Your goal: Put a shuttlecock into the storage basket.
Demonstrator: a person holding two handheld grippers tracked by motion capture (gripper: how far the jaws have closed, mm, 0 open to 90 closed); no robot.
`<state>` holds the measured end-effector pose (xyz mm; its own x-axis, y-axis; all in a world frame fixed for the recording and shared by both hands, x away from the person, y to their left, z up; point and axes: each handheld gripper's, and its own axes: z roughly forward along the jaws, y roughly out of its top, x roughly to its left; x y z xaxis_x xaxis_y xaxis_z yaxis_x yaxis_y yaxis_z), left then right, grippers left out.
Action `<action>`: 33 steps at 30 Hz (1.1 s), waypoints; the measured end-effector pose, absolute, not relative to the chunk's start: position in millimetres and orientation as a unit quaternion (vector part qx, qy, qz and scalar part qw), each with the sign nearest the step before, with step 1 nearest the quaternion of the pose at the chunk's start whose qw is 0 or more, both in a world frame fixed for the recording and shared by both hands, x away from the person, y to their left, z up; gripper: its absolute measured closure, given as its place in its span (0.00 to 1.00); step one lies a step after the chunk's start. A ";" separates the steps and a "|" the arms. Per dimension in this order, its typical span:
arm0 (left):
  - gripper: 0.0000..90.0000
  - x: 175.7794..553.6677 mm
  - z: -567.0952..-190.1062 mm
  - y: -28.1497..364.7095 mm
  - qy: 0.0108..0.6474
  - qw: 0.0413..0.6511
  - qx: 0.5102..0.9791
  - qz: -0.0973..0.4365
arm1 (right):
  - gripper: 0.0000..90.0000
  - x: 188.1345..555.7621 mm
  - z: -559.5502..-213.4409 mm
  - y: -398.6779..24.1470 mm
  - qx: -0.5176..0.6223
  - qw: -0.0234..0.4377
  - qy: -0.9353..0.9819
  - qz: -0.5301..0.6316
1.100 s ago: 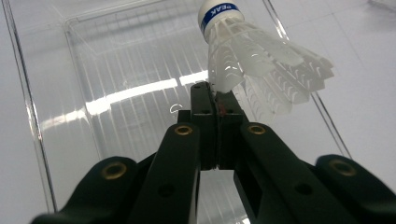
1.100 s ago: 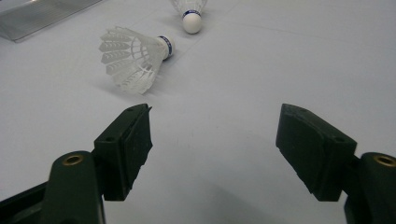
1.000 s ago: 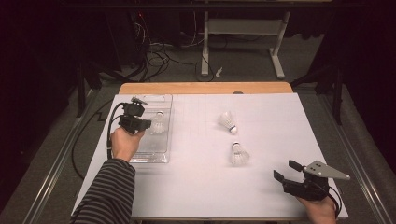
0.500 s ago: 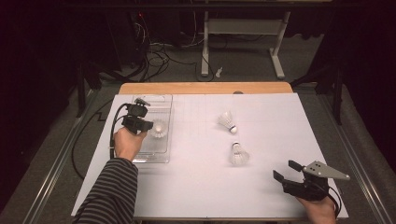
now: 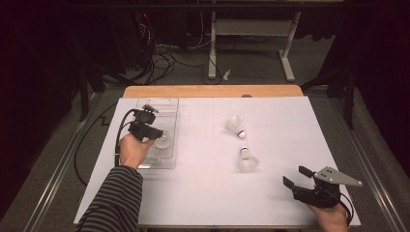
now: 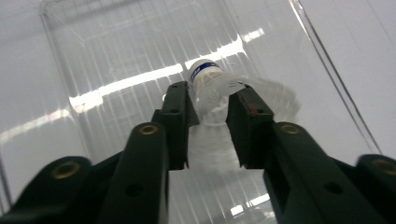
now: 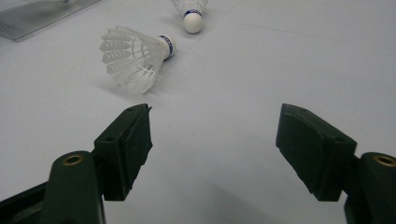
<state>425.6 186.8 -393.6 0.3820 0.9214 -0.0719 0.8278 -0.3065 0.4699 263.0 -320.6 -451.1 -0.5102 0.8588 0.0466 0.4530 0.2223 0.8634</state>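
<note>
We find the left gripper [image 6: 212, 128] over the clear tray [image 5: 171, 104], jaws just opening, releasing the shuttlecock [image 6: 219, 88] between them. We judge it very light and crushable; grip the cork. The right gripper [image 5: 296, 177] rests spread and empty. Two shuttlecocks [image 5: 235, 126] [image 5: 247, 159] lie unobstructed on the table [image 5: 203, 193].

blurred: shuttlecock [image 6: 219, 100] skirt; cut off: far shuttlecock [image 7: 190, 14] feathers
</note>
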 end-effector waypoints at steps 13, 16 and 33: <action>0.45 414.4 -383.1 187.1 0.524 0.262 0.806 0.083 | 0.31 262.9 -451.2 -320.3 0.439 0.229 0.749 0.441; 0.43 412.5 -381.6 187.2 0.521 0.273 0.805 0.083 | 0.31 262.9 -451.2 -320.3 0.439 0.229 0.748 0.441; 0.44 391.2 -375.5 189.6 0.502 0.324 0.794 0.113 | 0.31 262.7 -450.8 -320.9 0.440 0.231 0.746 0.444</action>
<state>391.2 189.6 -375.5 0.4704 0.8704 -0.1453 0.7234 -0.2861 0.6284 262.7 -320.9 -450.8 -0.5069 0.8608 0.0461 0.4518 0.2197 0.8646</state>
